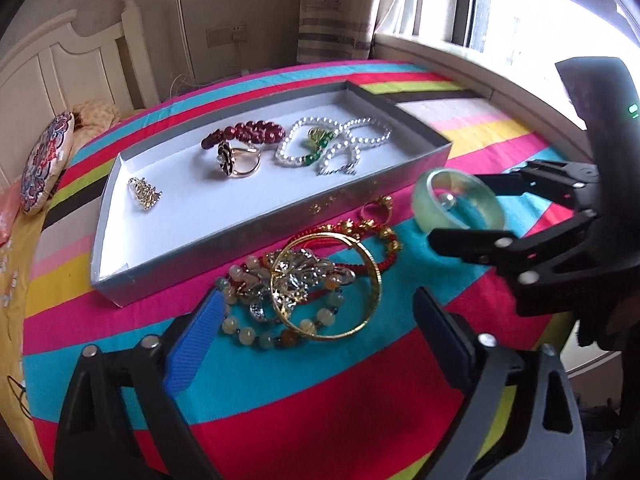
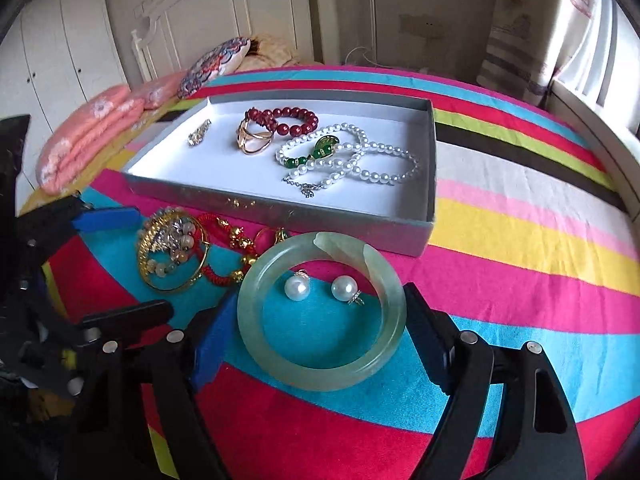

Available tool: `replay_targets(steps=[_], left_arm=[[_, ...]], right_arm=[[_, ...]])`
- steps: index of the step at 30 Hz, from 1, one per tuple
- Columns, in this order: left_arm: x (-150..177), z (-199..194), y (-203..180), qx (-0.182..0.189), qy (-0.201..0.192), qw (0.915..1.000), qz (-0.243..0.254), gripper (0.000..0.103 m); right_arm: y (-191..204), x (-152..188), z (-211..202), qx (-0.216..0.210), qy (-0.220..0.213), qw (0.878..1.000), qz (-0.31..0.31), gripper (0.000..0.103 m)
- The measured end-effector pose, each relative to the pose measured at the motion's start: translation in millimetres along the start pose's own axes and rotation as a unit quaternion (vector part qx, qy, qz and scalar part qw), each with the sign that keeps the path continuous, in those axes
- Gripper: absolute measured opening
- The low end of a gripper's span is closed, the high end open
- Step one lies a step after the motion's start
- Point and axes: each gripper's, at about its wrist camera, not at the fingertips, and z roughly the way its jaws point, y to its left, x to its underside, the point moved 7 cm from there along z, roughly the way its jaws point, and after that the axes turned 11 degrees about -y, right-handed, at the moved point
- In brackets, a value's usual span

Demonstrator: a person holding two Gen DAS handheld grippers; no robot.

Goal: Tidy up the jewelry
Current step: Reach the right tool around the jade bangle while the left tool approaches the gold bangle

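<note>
Right wrist: right gripper (image 2: 320, 316) clamps jade bangle (image 2: 320, 312) across its width, ready for the tray (image 2: 430, 184) beyond; left gripper (image 1: 320, 328) gapes empty near gold bangle (image 1: 372, 280).

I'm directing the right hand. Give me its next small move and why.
Probably carry the jade bangle forward over the tray's near wall. The right gripper already clamps it, lifted in the left view, and white floor in the tray's near-left part lies bare.

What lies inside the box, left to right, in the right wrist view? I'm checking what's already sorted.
Small crystal brooch → gold ring → dark red bead bracelet → green pendant → pearl necklace, all inside the box.
</note>
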Motion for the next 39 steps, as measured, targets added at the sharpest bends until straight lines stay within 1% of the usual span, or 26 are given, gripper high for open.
replay_targets(steps=[1, 4, 6, 7, 9, 10, 12, 18, 23, 32, 35, 39], left_arm=[[0, 3, 0, -0.003, 0.005, 1.0, 0.0, 0.082], [-2, 6, -2, -0.008, 0.004, 1.0, -0.002, 0.079], [-2, 7, -3, -0.017, 0.003, 0.9998, 0.005, 0.077], [-1, 8, -3, -0.024, 0.002, 0.9997, 0.011, 0.074], [0, 6, -3, -0.031, -0.004, 0.9993, 0.02, 0.06], [1, 4, -3, -0.029, -0.007, 0.9994, 0.02, 0.058], [1, -1, -3, -0.012, -0.016, 0.9998, 0.006, 0.058], [3, -17, -3, 0.002, -0.039, 0.9993, 0.0, 0.058], [-3, -31, -4, 0.011, -0.058, 0.9982, -0.004, 0.058], [2, -29, -10, 0.013, -0.051, 0.9986, 0.001, 0.058], [3, -31, -6, 0.009, -0.053, 0.9986, 0.0, 0.058], [2, -34, 1, 0.004, -0.058, 0.9982, -0.008, 0.058]], right_arm=[[-1, 0, -1, -0.001, -0.002, 1.0, 0.005, 0.077], [-1, -1, -3, 0.001, -0.007, 1.0, 0.008, 0.077], [1, 0, -4, 0.001, -0.007, 1.0, 0.005, 0.077], [1, 0, -4, 0.003, -0.009, 1.0, 0.004, 0.077], [0, 0, -6, 0.006, -0.014, 1.0, 0.003, 0.077], [0, 0, -7, 0.006, -0.016, 1.0, 0.004, 0.077], [-1, 0, -9, 0.006, -0.022, 1.0, 0.008, 0.077], [-3, -2, -10, 0.006, -0.027, 1.0, 0.012, 0.077], [-4, -3, -12, 0.005, -0.034, 0.999, 0.017, 0.077], [0, 2, -13, -0.001, -0.026, 1.0, 0.013, 0.077], [2, 5, -13, -0.002, -0.023, 1.0, 0.012, 0.077], [3, 0, -18, 0.001, -0.031, 0.999, 0.012, 0.077]])
